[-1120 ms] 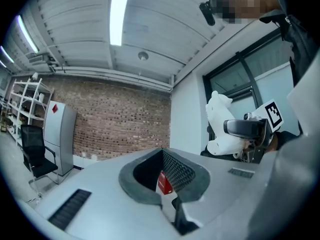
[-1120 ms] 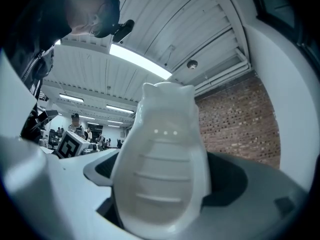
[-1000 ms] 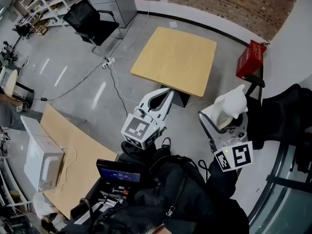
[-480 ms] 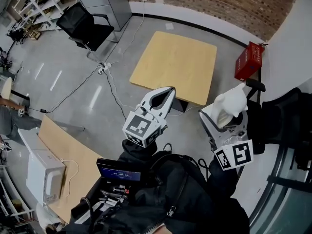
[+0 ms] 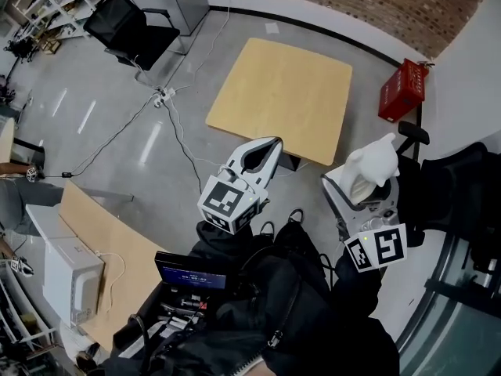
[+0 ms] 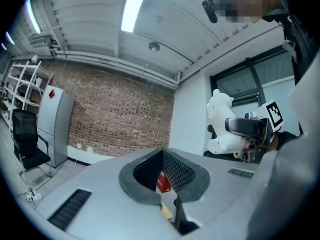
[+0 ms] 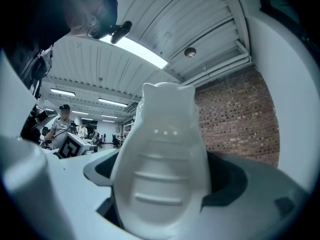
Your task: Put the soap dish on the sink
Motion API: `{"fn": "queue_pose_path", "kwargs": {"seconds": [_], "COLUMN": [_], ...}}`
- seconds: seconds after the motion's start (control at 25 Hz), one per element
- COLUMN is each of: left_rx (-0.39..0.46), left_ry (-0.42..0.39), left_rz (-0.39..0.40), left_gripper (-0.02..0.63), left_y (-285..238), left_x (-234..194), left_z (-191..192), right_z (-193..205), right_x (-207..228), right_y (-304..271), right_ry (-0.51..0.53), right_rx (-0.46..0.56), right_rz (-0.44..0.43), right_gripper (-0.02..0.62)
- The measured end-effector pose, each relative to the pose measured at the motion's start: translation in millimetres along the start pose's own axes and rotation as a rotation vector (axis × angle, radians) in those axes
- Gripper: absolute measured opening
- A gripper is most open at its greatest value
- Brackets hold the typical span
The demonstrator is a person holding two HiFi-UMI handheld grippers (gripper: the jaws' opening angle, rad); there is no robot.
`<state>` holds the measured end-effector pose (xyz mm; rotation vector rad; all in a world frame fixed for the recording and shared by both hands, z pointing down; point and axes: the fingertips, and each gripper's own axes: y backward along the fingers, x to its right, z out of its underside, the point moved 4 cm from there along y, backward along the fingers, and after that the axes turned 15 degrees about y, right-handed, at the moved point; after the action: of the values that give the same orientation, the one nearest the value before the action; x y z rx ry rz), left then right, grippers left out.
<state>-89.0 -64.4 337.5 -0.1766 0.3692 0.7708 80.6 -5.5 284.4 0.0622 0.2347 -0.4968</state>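
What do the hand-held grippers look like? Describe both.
Both are light grey plastic shells. The left hand-held gripper and right hand-held gripper each carry a white cube with black square markers, and dark textured pads line the jaws. The person's sleeves are black.

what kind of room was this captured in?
Probably an open-plan lab or workshop-style office: an exposed red brick wall, a polished grey floor, a square light wooden table and a black office chair.
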Motion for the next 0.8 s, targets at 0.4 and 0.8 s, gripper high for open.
{"fn": "queue_pose_path", "kwargs": {"seconds": [0.4,0.8], "left_rx": [0.019,-0.017], "left_ry": [-0.031,-0.046], "left_rz": [-0.055,-0.086], "left_gripper": [0.000,0.000], "left_y": [-43.5,-113.0], "left_x": [-17.5,-24.1], "left_z": [-15.1,-10.8], "right_z": [11.2,51.4], "right_x": [38.1,98.6], "right_y": [-43.1,-73.4], "right_ry": [0.001,-0.025], "right_rx": [0.032,0.001], "right_rz": [-0.063,-0.095], "right_gripper": [0.502,0.502]}}
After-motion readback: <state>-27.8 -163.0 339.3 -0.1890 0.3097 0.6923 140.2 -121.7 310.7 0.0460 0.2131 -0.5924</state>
